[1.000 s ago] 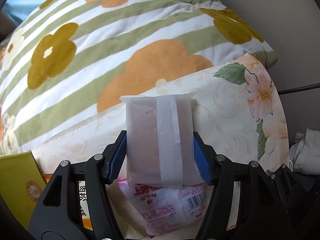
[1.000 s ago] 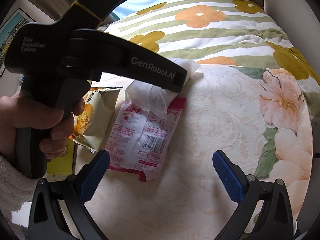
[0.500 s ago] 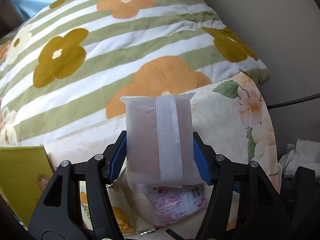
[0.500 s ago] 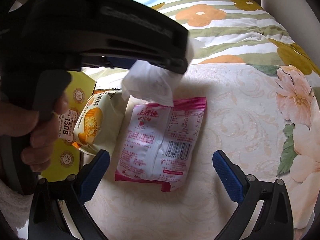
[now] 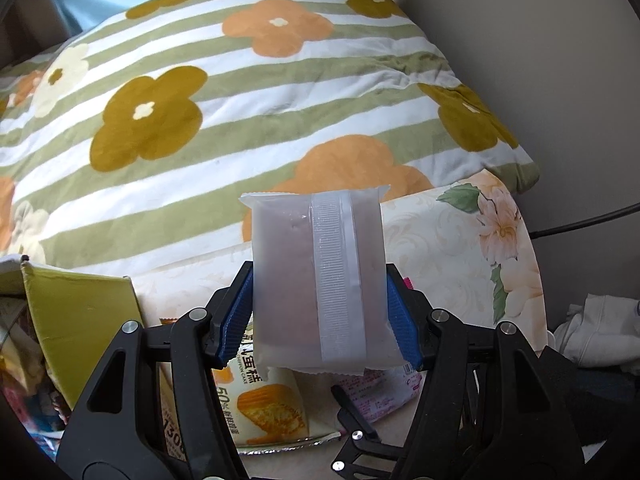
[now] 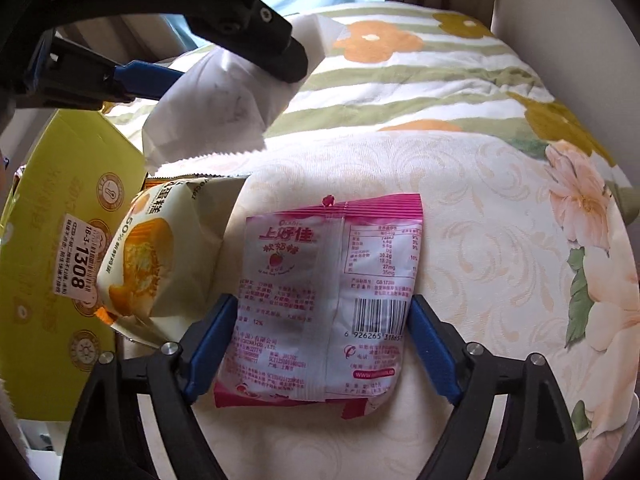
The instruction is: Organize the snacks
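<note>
My left gripper [image 5: 318, 312] is shut on a frosted white snack packet [image 5: 316, 280] and holds it up in the air; the packet also shows in the right wrist view [image 6: 224, 108], above the yellow box. A pink strawberry candy bag [image 6: 320, 300] lies flat on the cream floral cloth. My right gripper [image 6: 320, 344] has closed in around its lower half, the blue pads [image 6: 208, 344] at both side edges. A cream chiffon cake packet [image 6: 160, 248] leans against the yellow box [image 6: 52, 272] at the left.
A green striped flower blanket [image 5: 240, 112] lies behind the cream floral cloth [image 6: 500, 240]. A grey wall stands at the right. White cloth [image 5: 600, 332] is bunched at the far right. The yellow box's open flap [image 5: 80, 320] shows at lower left.
My left gripper has risen and moved left with the white packet. My right gripper has moved forward over the pink bag and narrowed until its pads reach the bag's sides.
</note>
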Demonstrator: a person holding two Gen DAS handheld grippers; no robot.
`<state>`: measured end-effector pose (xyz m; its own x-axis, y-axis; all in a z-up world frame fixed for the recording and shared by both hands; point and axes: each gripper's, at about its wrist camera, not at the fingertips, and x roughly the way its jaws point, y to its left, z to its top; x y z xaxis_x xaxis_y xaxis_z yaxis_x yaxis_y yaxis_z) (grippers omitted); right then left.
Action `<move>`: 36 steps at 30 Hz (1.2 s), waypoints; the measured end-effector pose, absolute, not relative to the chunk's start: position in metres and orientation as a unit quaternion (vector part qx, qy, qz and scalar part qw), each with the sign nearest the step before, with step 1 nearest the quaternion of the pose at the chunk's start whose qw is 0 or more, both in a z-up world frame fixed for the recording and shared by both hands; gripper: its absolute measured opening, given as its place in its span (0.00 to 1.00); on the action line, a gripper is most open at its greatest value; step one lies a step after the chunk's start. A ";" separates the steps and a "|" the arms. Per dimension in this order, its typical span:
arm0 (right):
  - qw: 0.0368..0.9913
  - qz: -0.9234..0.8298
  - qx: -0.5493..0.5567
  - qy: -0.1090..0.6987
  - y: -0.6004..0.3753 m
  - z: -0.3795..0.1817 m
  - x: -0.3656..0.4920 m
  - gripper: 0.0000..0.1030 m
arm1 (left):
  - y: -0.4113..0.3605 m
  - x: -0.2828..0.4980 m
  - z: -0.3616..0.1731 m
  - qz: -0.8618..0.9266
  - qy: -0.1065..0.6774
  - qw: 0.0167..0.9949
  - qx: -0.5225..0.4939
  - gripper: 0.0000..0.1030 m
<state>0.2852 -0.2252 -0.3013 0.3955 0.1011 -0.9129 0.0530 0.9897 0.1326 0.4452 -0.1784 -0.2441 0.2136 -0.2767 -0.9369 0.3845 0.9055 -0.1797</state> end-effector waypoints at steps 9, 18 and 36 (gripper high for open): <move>0.840 0.042 0.063 0.537 -0.247 -0.283 0.272 0.44 | -0.165 0.434 -0.228 -0.209 0.579 0.788 0.030 0.57; 0.855 0.046 0.067 0.512 -0.255 -0.227 0.249 0.43 | -0.152 0.406 -0.181 -0.210 0.547 0.810 0.004 0.57; 0.882 0.179 0.001 0.436 -0.208 -0.104 0.250 0.43 | -0.018 0.320 -0.097 -0.097 0.471 0.871 -0.098 0.57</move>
